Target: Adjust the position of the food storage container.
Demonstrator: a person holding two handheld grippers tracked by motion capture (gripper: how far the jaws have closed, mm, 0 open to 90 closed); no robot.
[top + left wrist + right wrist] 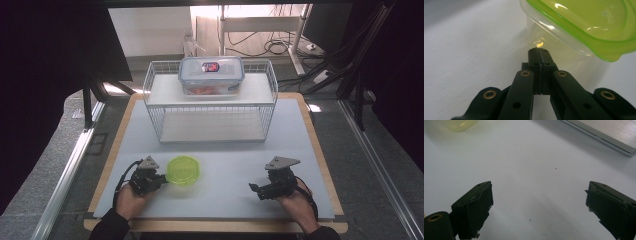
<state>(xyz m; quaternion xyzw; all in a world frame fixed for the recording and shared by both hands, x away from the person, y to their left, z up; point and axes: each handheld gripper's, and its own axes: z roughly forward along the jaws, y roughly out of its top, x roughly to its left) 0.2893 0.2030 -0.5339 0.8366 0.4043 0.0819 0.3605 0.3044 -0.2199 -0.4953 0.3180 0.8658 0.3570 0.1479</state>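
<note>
A small round clear container with a green lid (183, 170) stands on the white mat at the front left. My left gripper (164, 179) lies level just to its left with its jaws pressed together and nothing between them. In the left gripper view the shut tips (539, 51) point at the clear wall under the green lid (584, 22), very near it; contact cannot be told. My right gripper (256, 190) rests at the front right, pointing left. Its jaws stand wide apart over bare mat (539, 202), with the container (461, 123) far off.
A white wire rack (210, 102) with a shelf stands at the back middle of the table (320, 150); its base edge (609, 135) appears in the right gripper view. On the shelf sits a clear box with a blue-rimmed lid (211, 75). A person's hands hold both grippers.
</note>
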